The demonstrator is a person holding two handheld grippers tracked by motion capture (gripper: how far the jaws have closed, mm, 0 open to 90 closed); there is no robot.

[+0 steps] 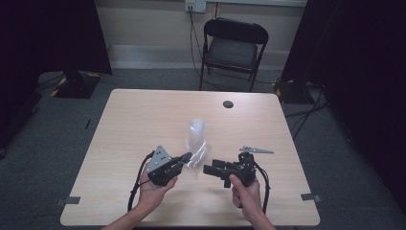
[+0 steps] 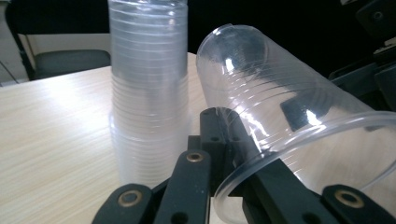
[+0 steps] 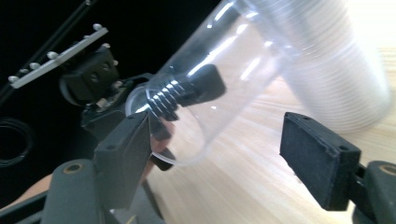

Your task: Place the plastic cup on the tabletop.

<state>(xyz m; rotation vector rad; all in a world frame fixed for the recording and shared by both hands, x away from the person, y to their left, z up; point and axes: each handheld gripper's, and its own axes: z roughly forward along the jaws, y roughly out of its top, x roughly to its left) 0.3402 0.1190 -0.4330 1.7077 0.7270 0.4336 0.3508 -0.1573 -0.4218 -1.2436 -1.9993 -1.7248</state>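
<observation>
A single clear plastic cup (image 2: 299, 126), thin-walled and ribbed with fine rings near its rolled rim, lies tilted on its side in the left gripper (image 1: 184, 158). That gripper's matte black fingers (image 2: 219, 135) are clamped on the cup's wall at the rim, one inside the mouth and one outside. Just beside it stands an upright stack of cups (image 2: 148, 88), the same glossy translucent plastic, its many nested rims forming tight horizontal bands; it sits on the pale wood-grain table (image 1: 143, 120) near the middle, toward the near edge. The right gripper (image 1: 210, 168) hovers close to the held cup with its fingers (image 3: 320, 156) spread wide apart, holding nothing; their flat rectangular pads look rubbery and dull. A small grey metal plate (image 1: 256, 150), flat and pointed, lies on the table toward the right edge.
</observation>
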